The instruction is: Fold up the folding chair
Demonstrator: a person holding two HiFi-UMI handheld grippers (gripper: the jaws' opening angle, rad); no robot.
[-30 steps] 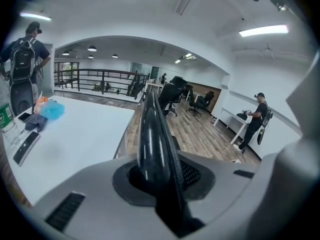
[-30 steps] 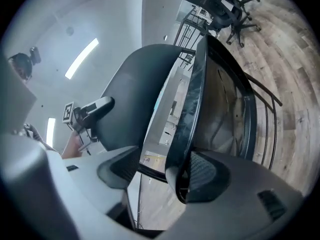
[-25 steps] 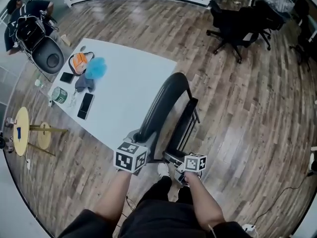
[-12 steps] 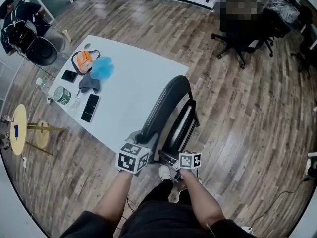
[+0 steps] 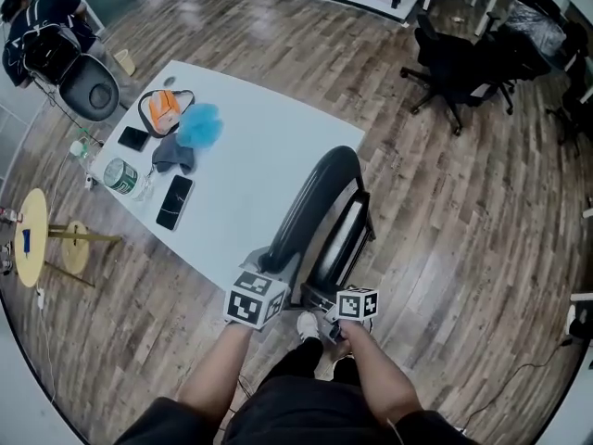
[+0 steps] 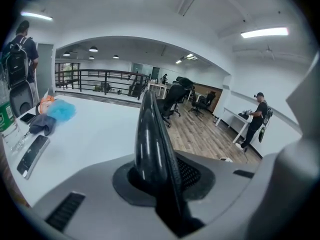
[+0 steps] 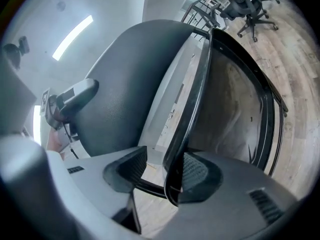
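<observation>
Chair: black, upright on the wood floor, just beside the near corner of the table. Backrest on the table side, seat frame swung up close to it, a gap left between.
Left gripper: clenched on the backrest's edge at its near end, pads tight against both faces.
Right gripper: jaws just been closing round the seat frame. Frame against one pad, a gap at the other, so not gripping yet.
Stage: probably the last squeeze, seat frame to backrest.
Risk, slip: pulling before the right jaws bite would likely let the thin, glossy seat frame skate out. Could then drop open again.
Risk, twist: held only by two edges at one end. An uneven push might turn the chair or knock it against the table.
Risk, pinch: narrowing gap between seat frame and backrest could trap a jaw left in too deep.
Risk, foot: shoe close to the chair's near end. Sliding legs could catch it.
</observation>
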